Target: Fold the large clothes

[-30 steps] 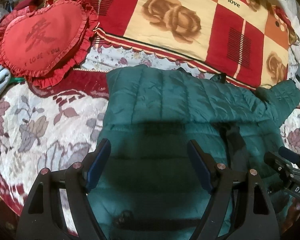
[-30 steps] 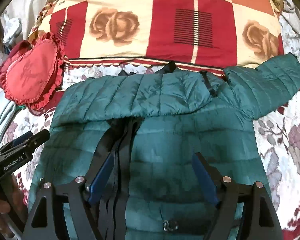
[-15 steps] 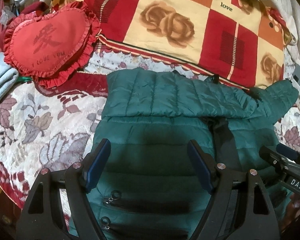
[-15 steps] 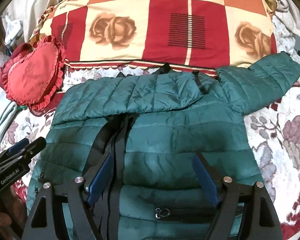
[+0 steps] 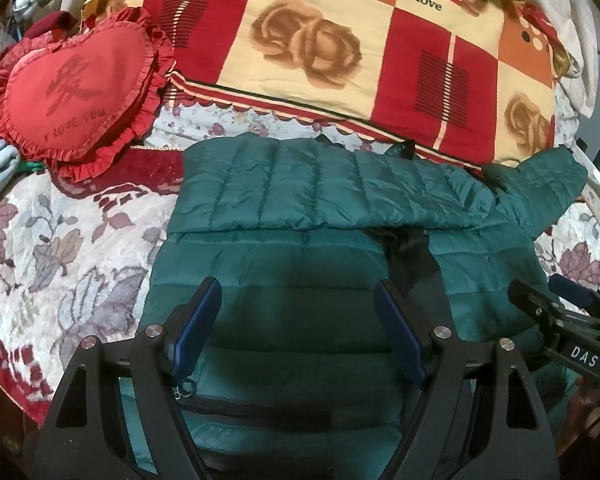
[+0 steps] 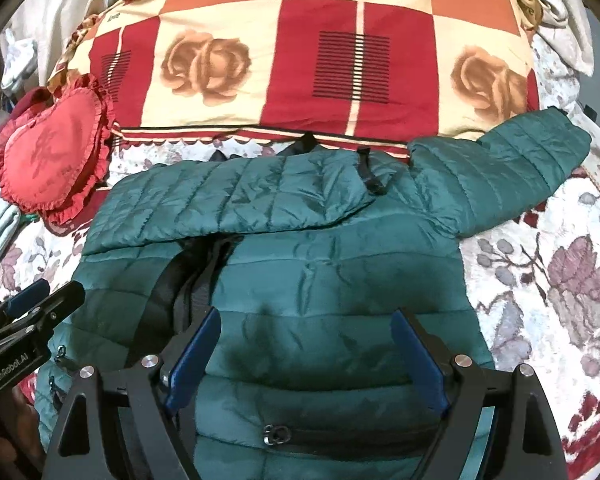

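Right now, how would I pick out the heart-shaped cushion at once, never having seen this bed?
Start at the big red-and-cream checked quilt with roses across the head of the bed. At its left end, beyond the green puffer jacket, lies the heart-shaped cushion. It is the only plain red item, ruffled all around its edge, with darker lettering on its face.

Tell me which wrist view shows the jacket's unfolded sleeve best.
The right wrist view: the unfolded sleeve shows whole, from shoulder to cuff, lying out over the floral bedspread. In the left wrist view, the same sleeve is squeezed against the frame's right edge, smaller and distorted.
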A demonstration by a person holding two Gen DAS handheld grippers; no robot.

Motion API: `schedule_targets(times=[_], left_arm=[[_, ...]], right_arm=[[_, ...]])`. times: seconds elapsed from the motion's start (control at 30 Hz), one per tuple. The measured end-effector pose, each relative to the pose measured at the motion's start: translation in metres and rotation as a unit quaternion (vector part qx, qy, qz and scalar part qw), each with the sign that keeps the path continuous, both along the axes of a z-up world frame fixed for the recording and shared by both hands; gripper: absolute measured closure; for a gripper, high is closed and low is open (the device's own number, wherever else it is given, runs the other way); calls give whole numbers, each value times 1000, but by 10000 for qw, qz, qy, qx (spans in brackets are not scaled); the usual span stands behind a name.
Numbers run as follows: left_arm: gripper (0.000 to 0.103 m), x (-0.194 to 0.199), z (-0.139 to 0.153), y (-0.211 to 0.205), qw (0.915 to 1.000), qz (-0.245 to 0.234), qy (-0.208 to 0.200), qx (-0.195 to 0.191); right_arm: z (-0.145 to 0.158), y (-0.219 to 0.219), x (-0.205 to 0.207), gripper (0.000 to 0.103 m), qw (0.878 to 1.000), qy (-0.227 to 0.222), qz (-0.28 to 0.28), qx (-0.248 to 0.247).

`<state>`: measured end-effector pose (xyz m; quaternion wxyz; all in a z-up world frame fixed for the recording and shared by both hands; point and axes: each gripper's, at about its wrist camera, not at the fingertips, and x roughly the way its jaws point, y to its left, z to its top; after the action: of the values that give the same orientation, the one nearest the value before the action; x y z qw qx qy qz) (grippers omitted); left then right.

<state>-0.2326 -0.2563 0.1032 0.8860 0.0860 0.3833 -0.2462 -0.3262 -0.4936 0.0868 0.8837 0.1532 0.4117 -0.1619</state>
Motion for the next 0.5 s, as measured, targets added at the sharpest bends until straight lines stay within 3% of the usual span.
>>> schedule_targets(times=[0.5], left_arm=[[24, 4, -6, -13, 9999, -32, 49, 92]], right_arm=[[0, -25, 4, 18, 9998, 79, -172, -82]])
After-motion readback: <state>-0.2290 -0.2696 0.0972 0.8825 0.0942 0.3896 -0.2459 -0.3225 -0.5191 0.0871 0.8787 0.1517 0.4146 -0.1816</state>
